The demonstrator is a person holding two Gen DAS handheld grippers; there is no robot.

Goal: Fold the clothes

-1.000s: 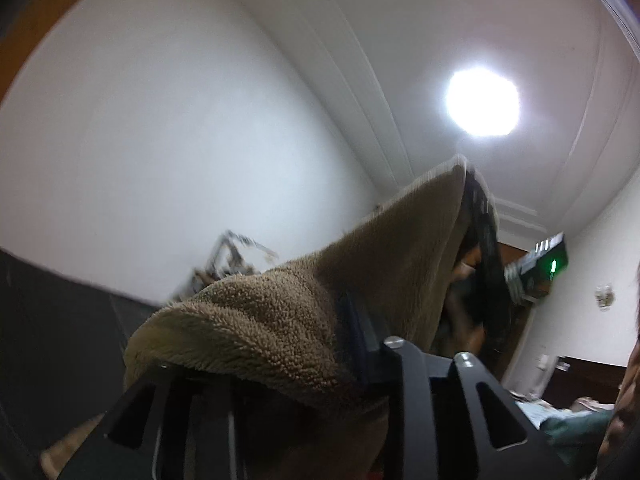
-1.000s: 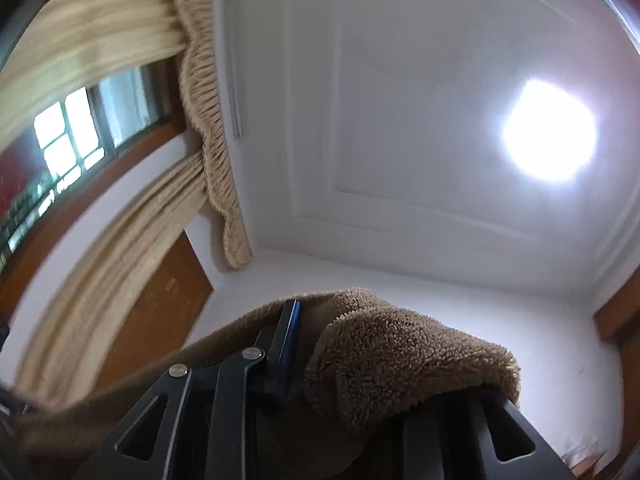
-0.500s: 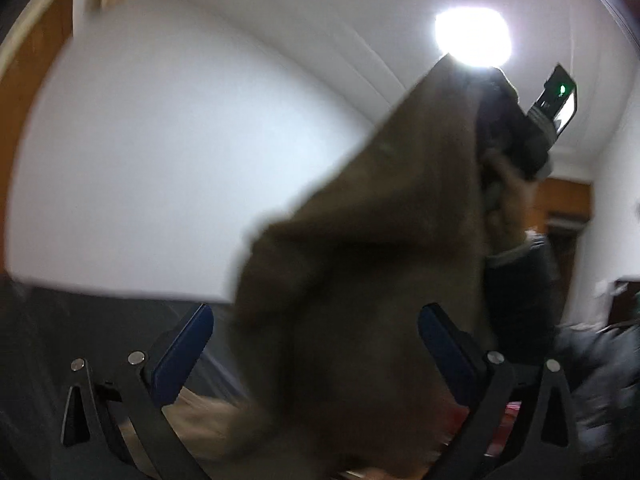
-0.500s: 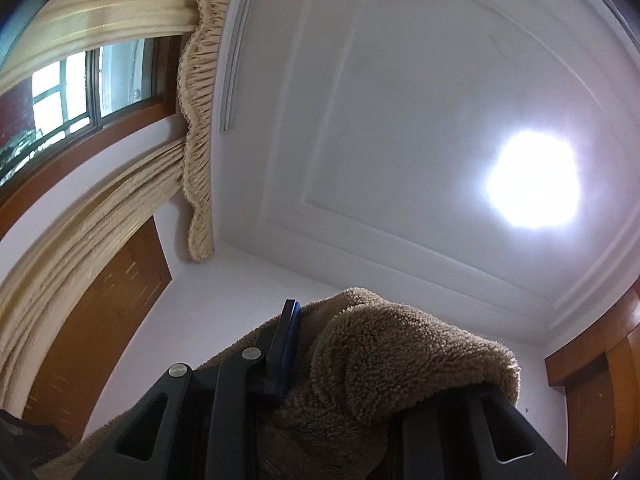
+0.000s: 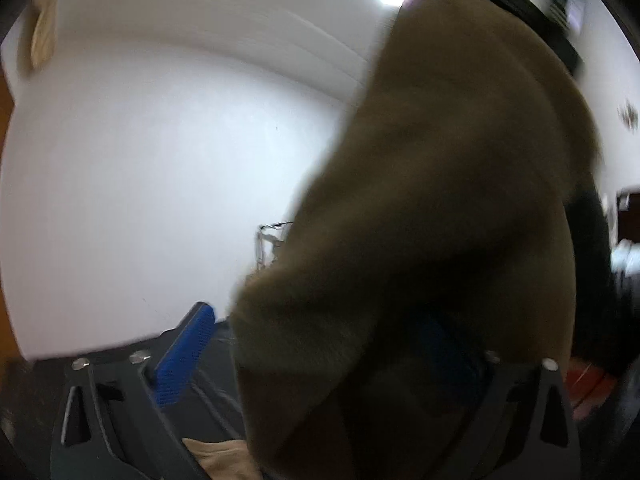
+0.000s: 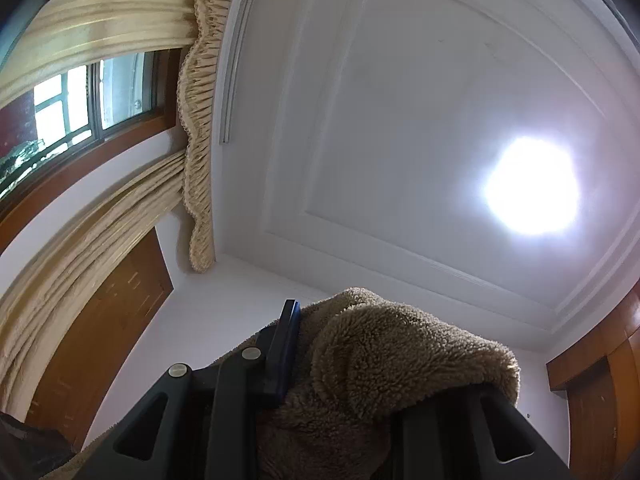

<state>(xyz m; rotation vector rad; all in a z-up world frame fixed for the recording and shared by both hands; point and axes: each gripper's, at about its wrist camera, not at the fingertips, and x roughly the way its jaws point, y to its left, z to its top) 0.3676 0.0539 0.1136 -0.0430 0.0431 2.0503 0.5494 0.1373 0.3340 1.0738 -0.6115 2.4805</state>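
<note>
Left wrist view first, and it's pretty smeared with motion blur. The left gripper (image 5: 320,344) has its jaws spread wide, and they've just been closing in a bit after springing open. The blue pad (image 5: 184,360) on the left finger is bare with nothing pressing on it. The brown fleece garment (image 5: 440,208) hangs down right in front of the lens and drops between the two fingers, covering most of the right one, but the pads aren't pinching it. The top of the fleece runs up to the right gripper (image 5: 532,12) in the upper right of the picture, where a small green light shows. Behind it all is a plain white wall (image 5: 140,160), and a bit of tan cloth (image 5: 220,456) lies at the bottom edge. Can't really tell what the dark stuff on the right is.

Right wrist view is nice and sharp. The right gripper (image 6: 360,364) points up toward the ceiling (image 6: 400,120) and its jaws are pressed onto a thick bunch of the fleece garment (image 6: 400,360), which folds over the right finger. Above are a bright ceiling lamp (image 6: 532,188), beige curtains (image 6: 100,32) and a window (image 6: 80,100).
</note>
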